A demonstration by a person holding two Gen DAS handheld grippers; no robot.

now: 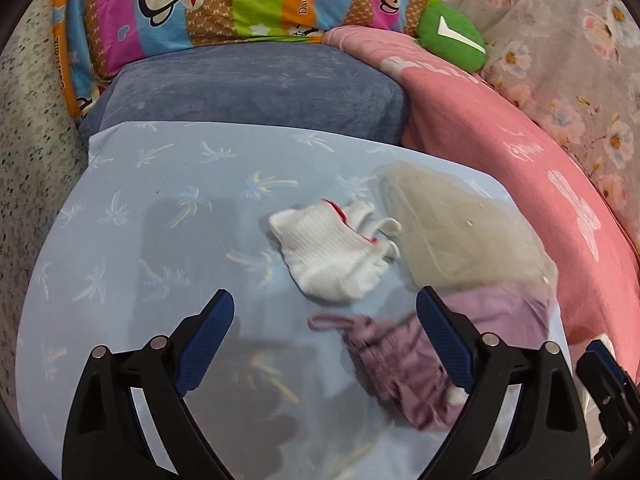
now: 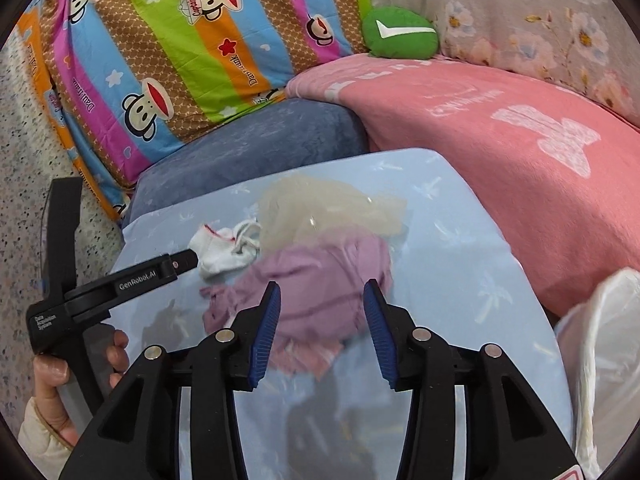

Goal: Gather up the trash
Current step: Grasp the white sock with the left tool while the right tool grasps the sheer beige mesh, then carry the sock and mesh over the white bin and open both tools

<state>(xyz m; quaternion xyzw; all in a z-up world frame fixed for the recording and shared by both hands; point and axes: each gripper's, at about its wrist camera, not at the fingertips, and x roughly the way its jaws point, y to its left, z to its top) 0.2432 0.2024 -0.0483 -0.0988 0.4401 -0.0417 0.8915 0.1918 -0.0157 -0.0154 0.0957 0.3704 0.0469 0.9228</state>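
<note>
On a light blue palm-print surface (image 1: 160, 216) lie a white sock with red trim (image 1: 332, 256), a beige sheer cloth (image 1: 460, 228) and a crumpled mauve garment (image 1: 404, 356). My left gripper (image 1: 326, 340) is open and empty, just before the sock, with its right finger over the mauve garment. In the right wrist view, my right gripper (image 2: 322, 328) is open and empty above the mauve garment (image 2: 320, 280); the sock (image 2: 222, 254) and beige cloth (image 2: 328, 208) lie beyond. The left gripper's body (image 2: 120, 284) shows at the left.
A blue-grey cushion (image 1: 248, 88), a striped monkey-print pillow (image 1: 224, 0), a pink blanket (image 2: 500, 160), a green plush (image 2: 398, 32) and floral bedding (image 1: 560, 60) ring the surface. A white plastic bag (image 2: 604, 360) lies at the right. Speckled floor (image 2: 24, 184) is at the left.
</note>
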